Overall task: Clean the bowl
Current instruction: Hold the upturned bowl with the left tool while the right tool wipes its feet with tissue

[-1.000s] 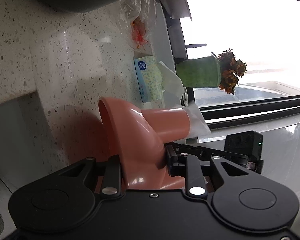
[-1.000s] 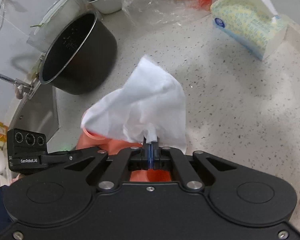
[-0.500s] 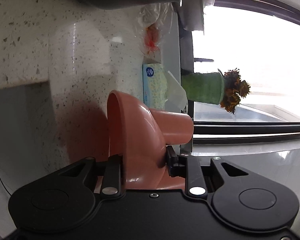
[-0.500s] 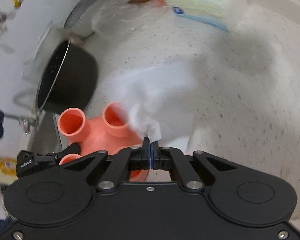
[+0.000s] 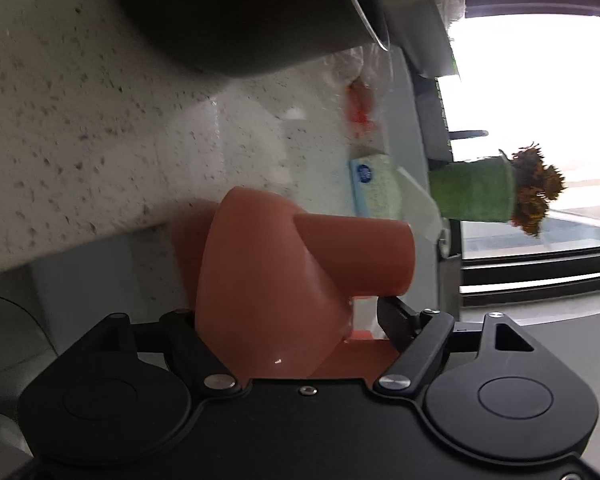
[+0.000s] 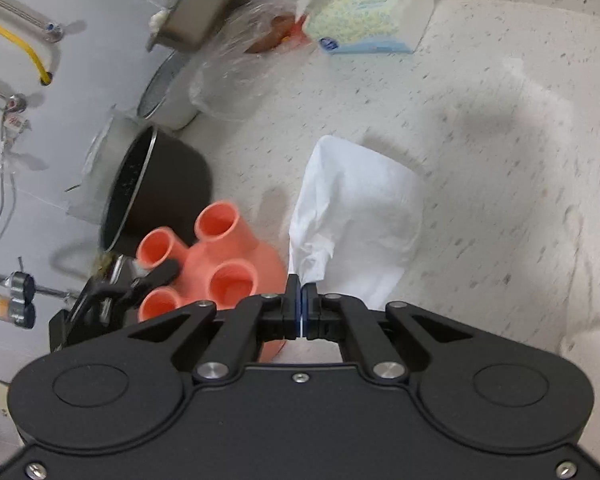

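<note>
Terracotta plastic, the bowl (image 5: 268,280) looks light, stiff and slick; it is best taken by the rim. Left gripper (image 5: 284,316) is opening around it; right gripper (image 6: 301,300) is pinching tissue (image 6: 356,220).

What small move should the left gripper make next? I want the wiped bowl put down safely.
Probably draw the left gripper straight back. Its jaws are opening around the salmon-orange plastic bowl with tube-shaped feet, which lies on its side on the speckled white countertop beside the dark cooking pot. The right gripper holds the white paper tissue clear of it.
</note>
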{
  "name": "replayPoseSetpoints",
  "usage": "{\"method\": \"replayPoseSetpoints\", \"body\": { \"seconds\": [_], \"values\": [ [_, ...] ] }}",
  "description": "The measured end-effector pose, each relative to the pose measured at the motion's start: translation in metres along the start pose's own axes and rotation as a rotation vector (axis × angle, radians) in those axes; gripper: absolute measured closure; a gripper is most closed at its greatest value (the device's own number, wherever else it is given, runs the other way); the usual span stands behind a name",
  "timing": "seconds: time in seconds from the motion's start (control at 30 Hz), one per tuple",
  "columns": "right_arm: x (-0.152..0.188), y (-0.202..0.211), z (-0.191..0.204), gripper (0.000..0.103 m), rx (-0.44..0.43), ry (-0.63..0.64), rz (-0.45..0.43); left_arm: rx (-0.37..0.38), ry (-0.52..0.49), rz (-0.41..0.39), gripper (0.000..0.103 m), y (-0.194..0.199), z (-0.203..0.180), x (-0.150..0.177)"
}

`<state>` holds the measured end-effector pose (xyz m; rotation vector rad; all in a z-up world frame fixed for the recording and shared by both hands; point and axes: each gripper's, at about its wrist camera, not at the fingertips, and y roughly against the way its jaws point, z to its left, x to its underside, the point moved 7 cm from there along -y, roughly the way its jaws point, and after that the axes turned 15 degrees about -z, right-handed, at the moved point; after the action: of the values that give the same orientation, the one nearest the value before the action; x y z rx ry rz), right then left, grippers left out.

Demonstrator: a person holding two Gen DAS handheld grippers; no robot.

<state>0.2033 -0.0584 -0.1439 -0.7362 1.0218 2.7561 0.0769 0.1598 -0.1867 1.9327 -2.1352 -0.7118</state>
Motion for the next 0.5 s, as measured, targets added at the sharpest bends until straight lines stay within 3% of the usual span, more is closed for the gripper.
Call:
{"method": "replayPoseSetpoints", "body": {
  "seconds": [0.13, 0.33, 0.4, 0.47, 0.5],
  "values": [
    [0.005, 0.005, 0.005, 0.102, -0.012, -0.038, -0.033, -0.032, -0.009, 0.018, 0.032, -0.015, -0.008, 0.004],
    [0.015, 0.017, 0.013, 0.102, -0.027, -0.035, -0.040, 0.016, -0.121, 0.020, 0.056, -0.020, -0.034, 0.007],
    [0.022, 0.017, 0.012, 0.102, -0.018, -0.037, -0.035, 0.062, -0.145, 0.017, 0.077, -0.021, -0.047, 0.010],
    [0.027, 0.014, 0.008, 0.102, 0.005, -0.049, -0.034, 0.096, -0.194, 0.011, 0.088, -0.023, -0.064, 0.014],
    [0.029, 0.014, 0.006, 0.102, 0.013, -0.061, -0.036, 0.082, -0.274, 0.003, 0.088, -0.023, -0.074, 0.017]
  ]
}}
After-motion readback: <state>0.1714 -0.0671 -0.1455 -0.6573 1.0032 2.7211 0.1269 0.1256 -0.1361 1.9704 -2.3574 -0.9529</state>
